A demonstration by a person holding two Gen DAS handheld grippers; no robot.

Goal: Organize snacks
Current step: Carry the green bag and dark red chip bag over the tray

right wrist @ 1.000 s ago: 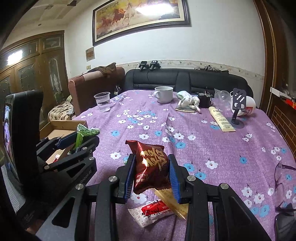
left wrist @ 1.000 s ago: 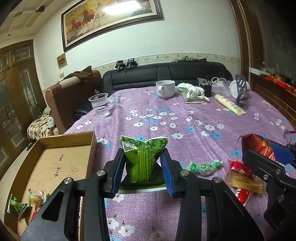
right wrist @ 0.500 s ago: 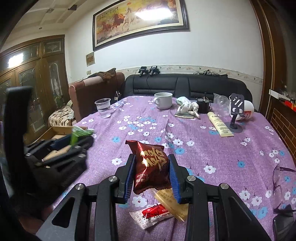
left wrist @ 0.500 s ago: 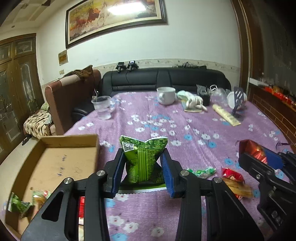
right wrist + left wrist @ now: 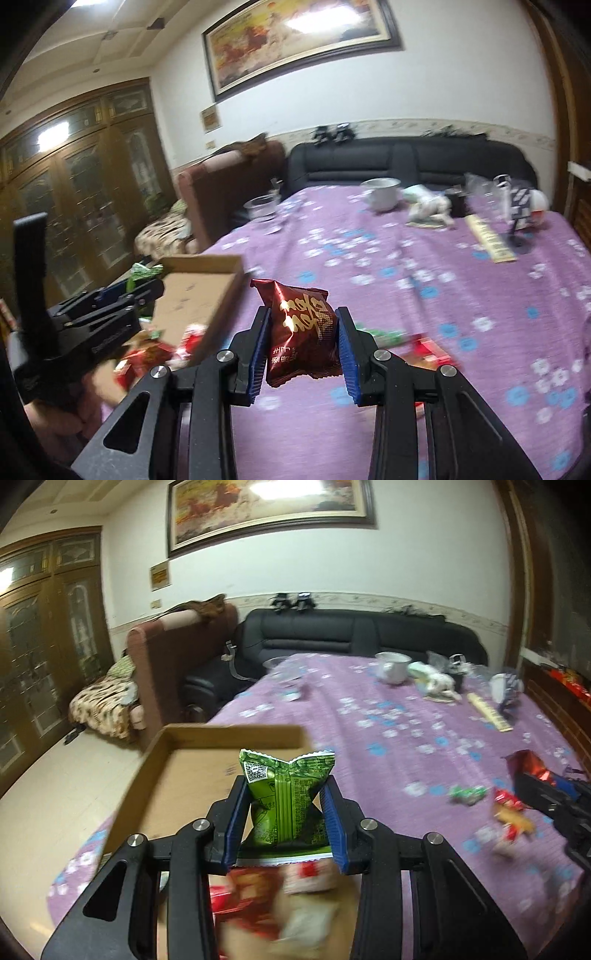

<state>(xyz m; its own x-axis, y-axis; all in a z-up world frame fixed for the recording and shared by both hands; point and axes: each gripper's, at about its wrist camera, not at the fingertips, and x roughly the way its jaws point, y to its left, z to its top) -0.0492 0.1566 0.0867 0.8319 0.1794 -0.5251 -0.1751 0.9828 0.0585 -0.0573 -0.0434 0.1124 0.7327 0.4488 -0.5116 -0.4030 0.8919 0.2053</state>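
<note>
My left gripper [image 5: 283,814] is shut on a green snack packet [image 5: 286,797] and hangs over the open cardboard box [image 5: 177,764] at the table's left edge. Blurred red and white snacks [image 5: 266,893] lie in the box below it. My right gripper [image 5: 301,341] is shut on a dark red snack packet [image 5: 301,334], held above the purple flowered tablecloth [image 5: 424,295] to the right of the box [image 5: 195,291]. The left gripper [image 5: 107,314] shows at the left of the right wrist view. The right gripper [image 5: 554,797] shows at the right edge of the left wrist view.
Loose snacks [image 5: 491,805] lie on the cloth between the grippers. At the table's far end stand a white cup [image 5: 393,666], a plastic cup [image 5: 262,208], a long yellow packet [image 5: 487,712] and a phone stand [image 5: 517,221]. A black sofa [image 5: 351,638] and a brown armchair [image 5: 166,657] stand beyond.
My left gripper has swung left with the green packet, from over the cloth to over the box. My right gripper has moved left and up a little with the red packet.
</note>
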